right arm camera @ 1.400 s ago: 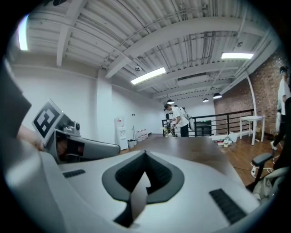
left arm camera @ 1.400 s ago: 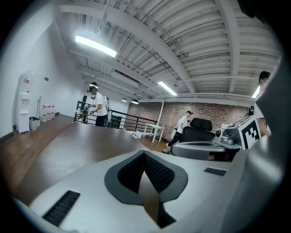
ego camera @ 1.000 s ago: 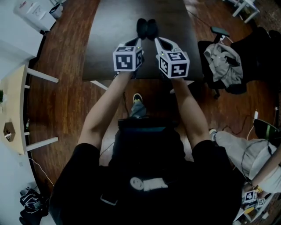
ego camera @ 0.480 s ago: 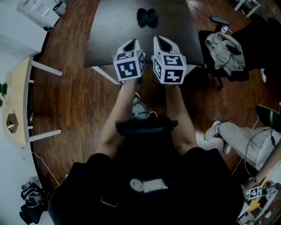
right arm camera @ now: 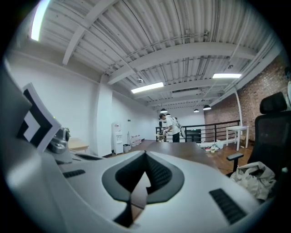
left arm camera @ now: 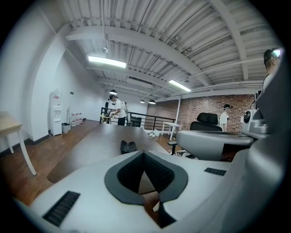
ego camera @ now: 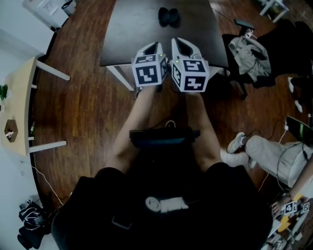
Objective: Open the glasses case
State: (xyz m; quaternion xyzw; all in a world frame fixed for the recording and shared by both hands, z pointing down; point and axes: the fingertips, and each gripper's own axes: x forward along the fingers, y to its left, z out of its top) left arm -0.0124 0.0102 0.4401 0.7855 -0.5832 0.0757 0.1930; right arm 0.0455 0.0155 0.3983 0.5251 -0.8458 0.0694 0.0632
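Note:
The black glasses case (ego camera: 168, 17) lies on the far part of the dark table (ego camera: 127, 44), its two halves spread side by side. In the left gripper view the glasses case (left arm camera: 127, 146) shows small and far ahead. My left gripper (ego camera: 152, 49) and right gripper (ego camera: 182, 46) hover side by side over the table's near edge, well short of the case. Both are shut with nothing between the jaws. The left gripper (left arm camera: 144, 154) and the right gripper (right arm camera: 145, 157) each show their pads meeting at the tip.
An office chair (ego camera: 249, 58) draped with clothes stands right of the table. A light wooden table (ego camera: 19, 112) is at the left, a white cabinet (ego camera: 46, 10) at the top left. A seated person's leg (ego camera: 264, 151) reaches in at the right.
Both grippers have drawn back from the case toward the table's near edge, still shut. The case stays where it was on the table.

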